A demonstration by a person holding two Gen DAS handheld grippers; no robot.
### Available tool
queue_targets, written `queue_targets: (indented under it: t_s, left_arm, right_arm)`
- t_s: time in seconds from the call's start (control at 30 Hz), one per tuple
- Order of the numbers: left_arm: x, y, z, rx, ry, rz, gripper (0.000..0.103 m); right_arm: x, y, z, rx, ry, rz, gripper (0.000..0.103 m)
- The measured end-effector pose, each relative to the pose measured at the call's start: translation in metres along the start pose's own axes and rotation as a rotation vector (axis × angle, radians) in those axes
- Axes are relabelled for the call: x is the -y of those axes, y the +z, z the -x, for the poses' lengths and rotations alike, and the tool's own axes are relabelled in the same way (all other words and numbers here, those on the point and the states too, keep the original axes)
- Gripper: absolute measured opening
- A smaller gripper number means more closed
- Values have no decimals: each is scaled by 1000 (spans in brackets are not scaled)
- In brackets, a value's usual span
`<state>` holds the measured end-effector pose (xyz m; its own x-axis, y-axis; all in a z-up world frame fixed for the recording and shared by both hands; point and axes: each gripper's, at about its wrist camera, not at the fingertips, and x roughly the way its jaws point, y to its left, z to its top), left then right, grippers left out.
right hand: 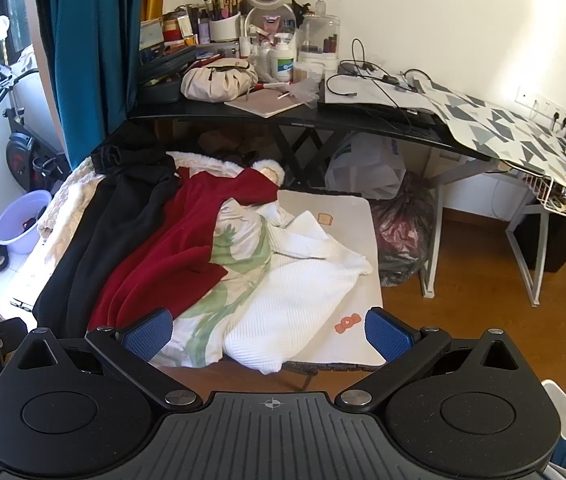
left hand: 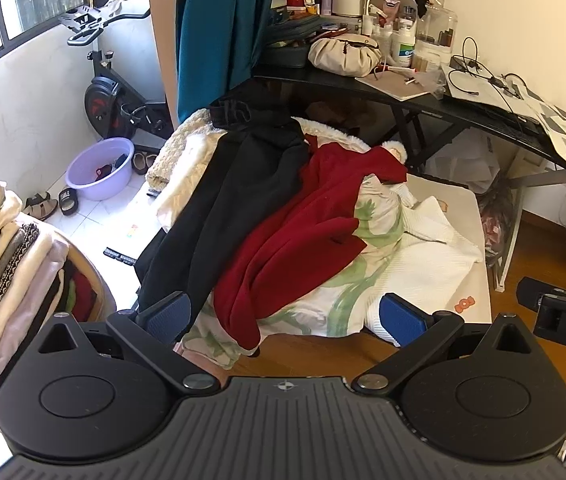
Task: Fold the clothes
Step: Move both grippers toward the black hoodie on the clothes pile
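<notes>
A heap of unfolded clothes lies on a low white table (right hand: 347, 216): a black garment (left hand: 223, 208) (right hand: 95, 236) at the left, a dark red fleece (left hand: 303, 216) (right hand: 171, 256) in the middle, a white and green printed piece (left hand: 375, 224) (right hand: 235, 264), and a white ribbed knit (left hand: 423, 264) (right hand: 299, 292) at the right. My left gripper (left hand: 285, 316) hovers open above the near edge of the pile with nothing between its blue pads (left hand: 169, 316). My right gripper (right hand: 269, 334) is open too, over the white knit, holding nothing.
A stack of folded clothes (left hand: 7, 264) stands at the left. Behind the pile is a black desk (left hand: 403, 100) (right hand: 283, 116) crowded with cosmetics. A purple basin (left hand: 99, 168), sandals and an exercise bike (left hand: 111, 100) stand on the tiled floor at the left. Bags (right hand: 395, 224) sit under the desk.
</notes>
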<state>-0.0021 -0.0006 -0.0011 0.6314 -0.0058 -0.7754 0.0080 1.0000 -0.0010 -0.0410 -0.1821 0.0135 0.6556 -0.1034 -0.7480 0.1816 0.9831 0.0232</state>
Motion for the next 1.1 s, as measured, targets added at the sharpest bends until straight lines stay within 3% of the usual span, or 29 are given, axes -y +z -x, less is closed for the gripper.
queue_targets:
  t_s: [0.33, 0.7, 1.1]
  left_arm:
    - [1, 5, -3, -19, -19, -4, 103]
    - [11, 2, -7, -36, 7, 0, 103]
    - [35, 8, -16, -63, 57, 8, 103]
  right_arm:
    - [4, 0, -7, -17, 13, -4, 102]
    - [10, 1, -15, -34, 16, -8, 102]
    - [27, 12, -30, -31, 77, 9, 102]
